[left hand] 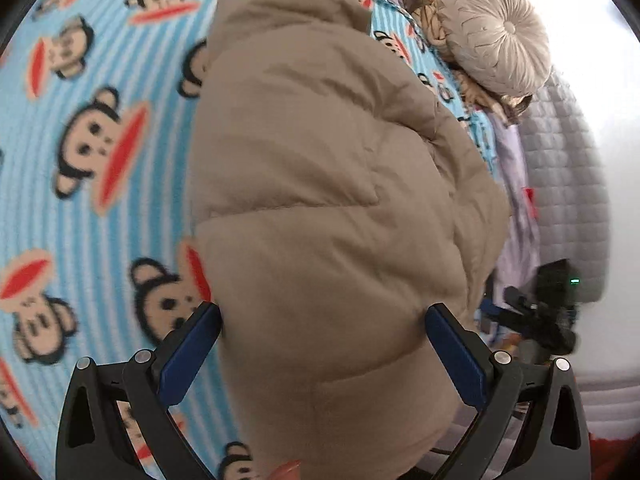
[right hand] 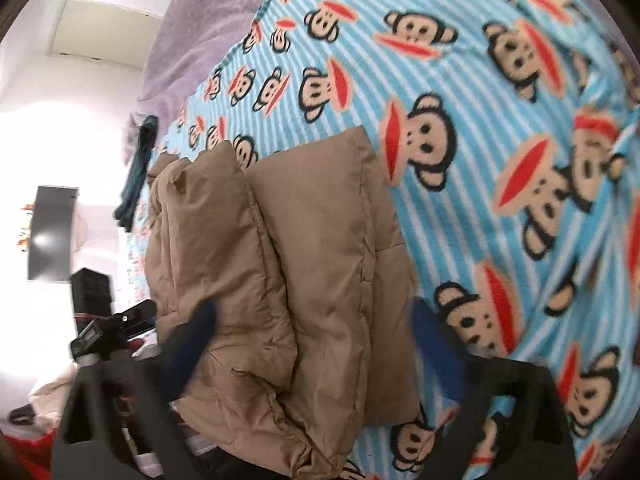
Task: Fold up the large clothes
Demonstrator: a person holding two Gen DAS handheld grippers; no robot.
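Both claws, left (left hand: pixel 322 330) and right (right hand: pixel 314 326), spread over tan jacket (left hand: pixel 320 184); no writing legible.

Bed with blue striped monkey-print blanket (right hand: pixel 460 92). Tan puffer jacket (right hand: pixel 304 264) lies folded on it. Round pleated cushion (left hand: pixel 496 32) at the blanket's edge; dark teal cloth (right hand: pixel 136 172) by the lilac sheet (right hand: pixel 192 36).

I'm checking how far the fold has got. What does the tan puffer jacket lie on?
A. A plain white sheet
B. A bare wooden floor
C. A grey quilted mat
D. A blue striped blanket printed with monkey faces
D: the tan puffer jacket lies folded on the blue striped monkey-print blanket, which shows around it in both wrist views.
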